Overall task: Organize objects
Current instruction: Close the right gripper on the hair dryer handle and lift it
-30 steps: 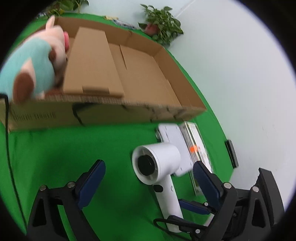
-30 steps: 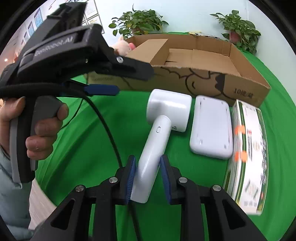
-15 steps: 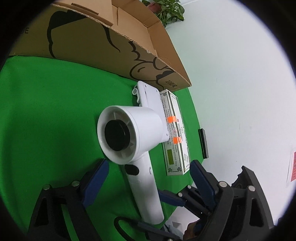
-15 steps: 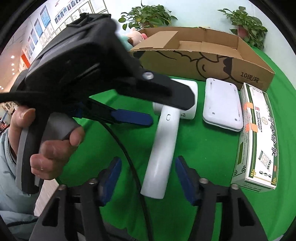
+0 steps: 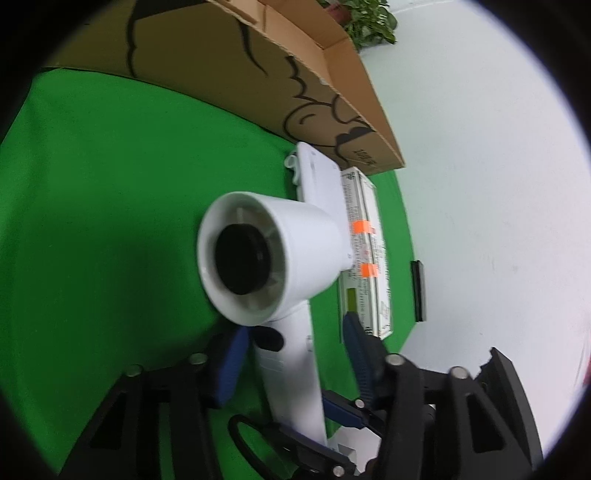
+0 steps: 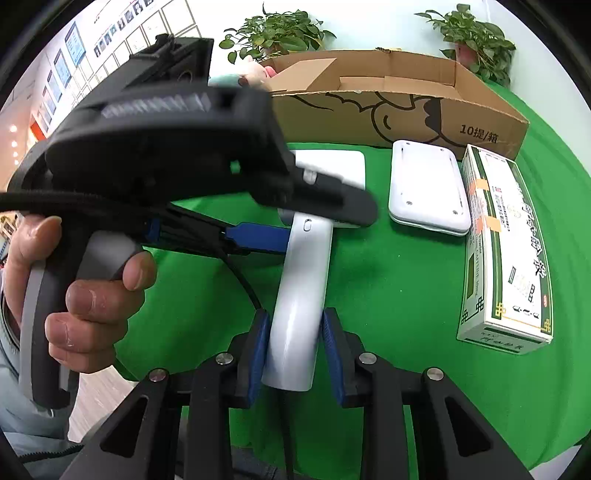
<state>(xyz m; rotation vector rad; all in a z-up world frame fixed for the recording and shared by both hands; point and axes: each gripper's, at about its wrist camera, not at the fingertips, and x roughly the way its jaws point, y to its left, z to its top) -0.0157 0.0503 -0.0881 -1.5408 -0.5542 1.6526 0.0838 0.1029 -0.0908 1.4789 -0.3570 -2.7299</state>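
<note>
A white hair dryer (image 6: 301, 295) lies on the green cloth, barrel toward the cardboard box (image 6: 388, 107). My right gripper (image 6: 295, 354) is shut on the lower end of its handle. My left gripper (image 5: 291, 354) straddles the upper handle just below the barrel (image 5: 266, 254), its jaws still apart, the right pad clear of the handle. In the right wrist view the left gripper (image 6: 306, 221) reaches in from the left over the dryer.
A white flat device (image 6: 428, 188) and a green-and-white carton (image 6: 506, 251) lie right of the dryer. A plush pig (image 6: 255, 74) sits in the box's far left corner. Potted plants (image 6: 280, 33) stand behind. A black cable (image 6: 243, 280) trails from the left gripper.
The left gripper swung down from the box to the dryer handle and narrowed its jaws around it. The right gripper opened half a second ago and has closed on the handle again.
</note>
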